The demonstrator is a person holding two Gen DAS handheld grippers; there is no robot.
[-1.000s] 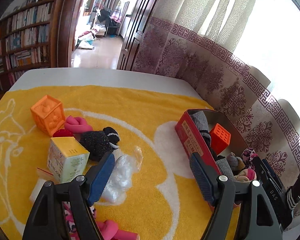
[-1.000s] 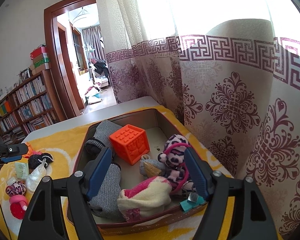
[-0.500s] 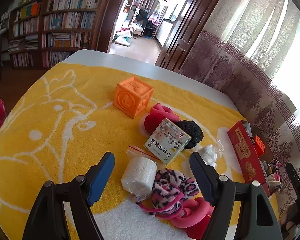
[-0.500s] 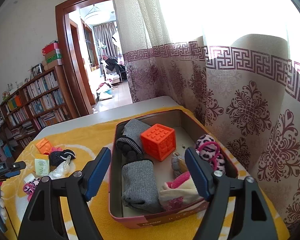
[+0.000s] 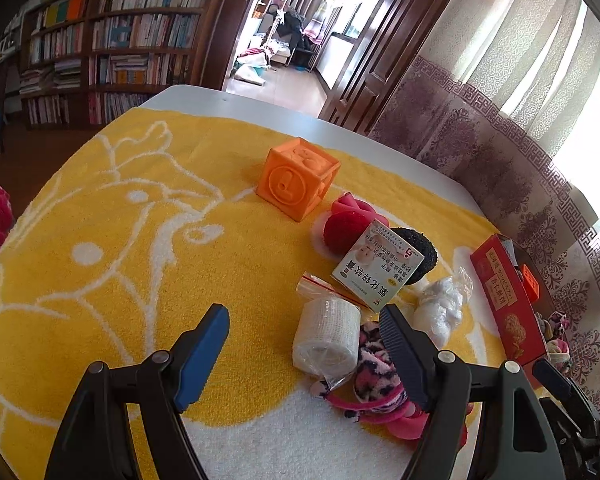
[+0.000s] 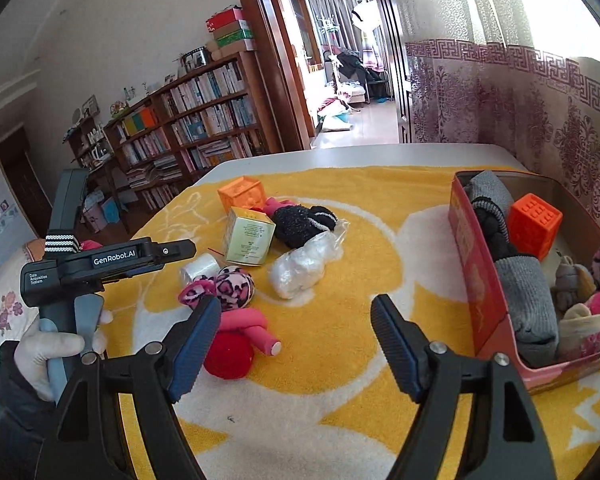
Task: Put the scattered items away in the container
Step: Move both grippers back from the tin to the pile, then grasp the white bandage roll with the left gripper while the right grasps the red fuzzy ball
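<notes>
Looks like someone's home, a living room or study. There's a big wooden bookshelf (image 6: 188,120) crammed with books, patterned curtains (image 6: 520,92) over a bright window, and an open doorway (image 6: 340,72) into another room with clothes on a rack (image 5: 296,28).

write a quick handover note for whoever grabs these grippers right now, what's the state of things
Left hand-held gripper: open, empty, over the towel beside the white bandage roll.
Right hand-held gripper: open, empty, between the pile and the red box.
Done: the box already holds grey socks, an orange-red cube and some soft items.
Left on the yellow towel: orange cube, medicine carton, black sock, plastic bag, bandage roll, leopard-print pink item, pink roll, red ball.
</notes>
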